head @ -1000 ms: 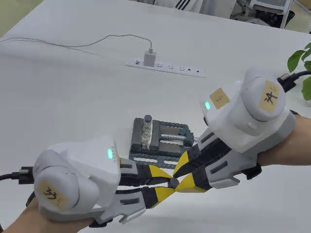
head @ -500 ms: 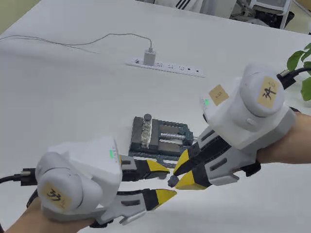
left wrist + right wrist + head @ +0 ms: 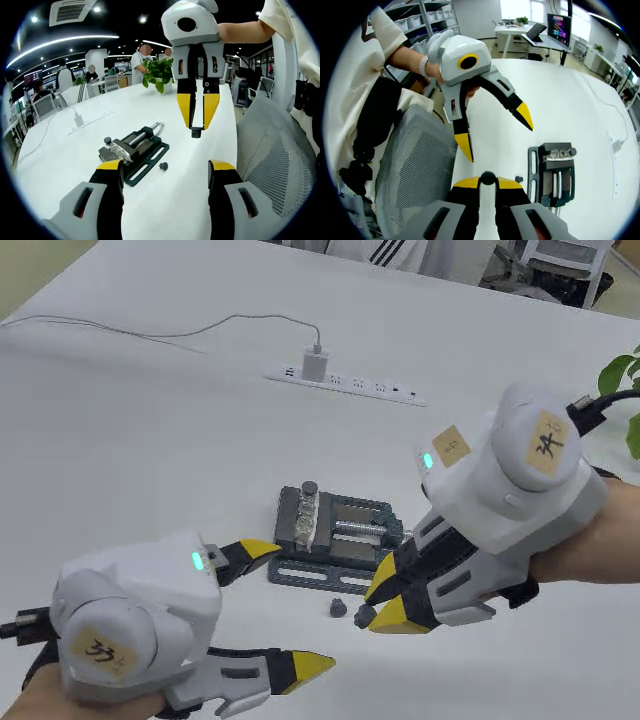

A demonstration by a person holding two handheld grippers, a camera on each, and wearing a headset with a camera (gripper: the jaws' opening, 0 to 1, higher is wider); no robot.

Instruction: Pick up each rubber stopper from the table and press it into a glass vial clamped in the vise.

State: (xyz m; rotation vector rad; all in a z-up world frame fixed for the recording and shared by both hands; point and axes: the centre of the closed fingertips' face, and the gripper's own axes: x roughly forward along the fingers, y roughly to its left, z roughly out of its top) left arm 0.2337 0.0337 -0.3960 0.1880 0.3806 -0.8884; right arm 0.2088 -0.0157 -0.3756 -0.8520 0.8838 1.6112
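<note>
Rubber stopper [image 3: 363, 617] clenched in my right tongs [image 3: 369, 612], just off the desk [image 3: 150, 440]; the vise [image 3: 350, 548] and its upright vials [image 3: 303, 515] lie near, ahead-left. My left tongs [image 3: 301, 605] gape, released. A second stopper [image 3: 338, 608] sits just beside the first.

We are seeing bright, even light falling from ceiling strips [image 3: 65, 42], glaring off the white desk [image 3: 130, 440]; both gripper views are bending at their edges.
</note>
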